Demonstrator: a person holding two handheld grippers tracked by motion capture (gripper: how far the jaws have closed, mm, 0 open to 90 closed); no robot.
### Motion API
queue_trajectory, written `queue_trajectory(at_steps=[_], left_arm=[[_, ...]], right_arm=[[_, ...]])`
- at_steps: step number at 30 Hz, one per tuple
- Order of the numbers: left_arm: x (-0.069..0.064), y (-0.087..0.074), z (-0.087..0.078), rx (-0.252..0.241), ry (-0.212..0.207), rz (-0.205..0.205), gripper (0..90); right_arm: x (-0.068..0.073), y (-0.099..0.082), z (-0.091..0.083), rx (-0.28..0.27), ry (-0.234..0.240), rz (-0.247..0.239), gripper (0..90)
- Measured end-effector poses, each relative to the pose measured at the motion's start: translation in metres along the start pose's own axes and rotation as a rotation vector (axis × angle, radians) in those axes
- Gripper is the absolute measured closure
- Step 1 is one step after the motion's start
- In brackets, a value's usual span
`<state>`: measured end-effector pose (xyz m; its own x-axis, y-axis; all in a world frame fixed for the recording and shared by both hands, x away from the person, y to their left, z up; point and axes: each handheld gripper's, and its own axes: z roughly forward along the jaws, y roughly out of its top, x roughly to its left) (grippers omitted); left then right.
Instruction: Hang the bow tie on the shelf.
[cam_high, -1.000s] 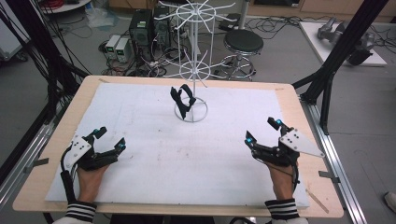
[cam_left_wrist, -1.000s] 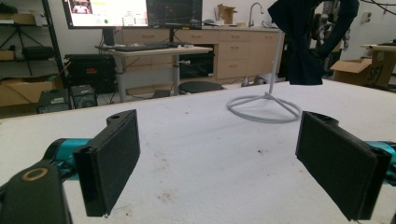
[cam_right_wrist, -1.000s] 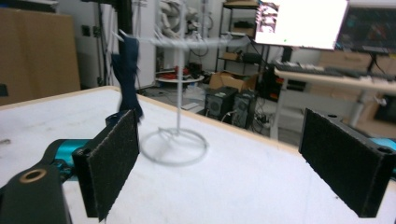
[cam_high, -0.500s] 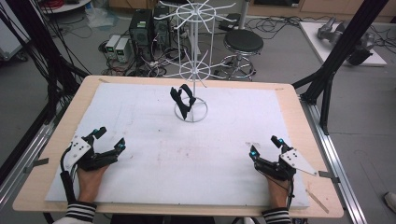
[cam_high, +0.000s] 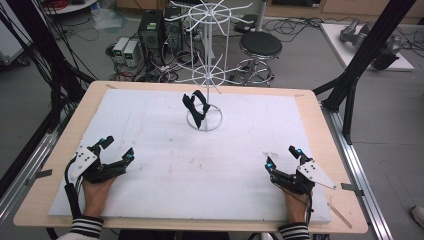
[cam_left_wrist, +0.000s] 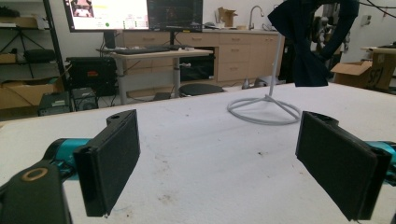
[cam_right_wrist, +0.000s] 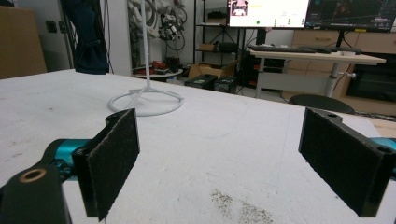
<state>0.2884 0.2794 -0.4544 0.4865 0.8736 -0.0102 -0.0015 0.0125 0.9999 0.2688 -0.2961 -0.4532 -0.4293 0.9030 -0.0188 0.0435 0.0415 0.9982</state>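
Observation:
A white wire rack (cam_high: 206, 75) stands at the far middle of the white mat (cam_high: 200, 160), its ring base (cam_high: 204, 119) on the mat. A dark cloth item (cam_high: 196, 106) hangs from a low arm of the rack; it shows as a navy piece (cam_left_wrist: 303, 42) in the left gripper view and at the top left (cam_right_wrist: 88, 37) in the right gripper view. My left gripper (cam_high: 117, 149) rests open at the near left of the mat, nothing between its pads (cam_left_wrist: 112, 163). My right gripper (cam_high: 282, 156) rests open at the near right, its pads (cam_right_wrist: 114, 158) apart over bare mat.
The wooden table edge (cam_high: 330, 145) frames the mat. Black frame struts (cam_high: 360, 65) rise at the right and left. Behind the table are a stool (cam_high: 260, 47), computers and cables on the floor. A desk with monitors (cam_left_wrist: 135, 14) stands farther off.
My right gripper has drawn back toward the near edge of the table and settled lower on the mat. The left gripper and the rack have stayed put.

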Motion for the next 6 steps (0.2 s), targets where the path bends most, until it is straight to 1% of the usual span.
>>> queue_trajectory(at_steps=[4,6], left_arm=[[0.0002,0.0001,0.0001,0.002,-0.002,-0.003,14.2],[0.0003,0.0001,0.0002,0.001,-0.002,-0.004,14.2]], right_arm=[[0.0009,0.0001,0.0001,0.002,-0.001,-0.008,11.5],[0.0007,0.0,-0.0001,0.003,0.001,-0.002,11.5]])
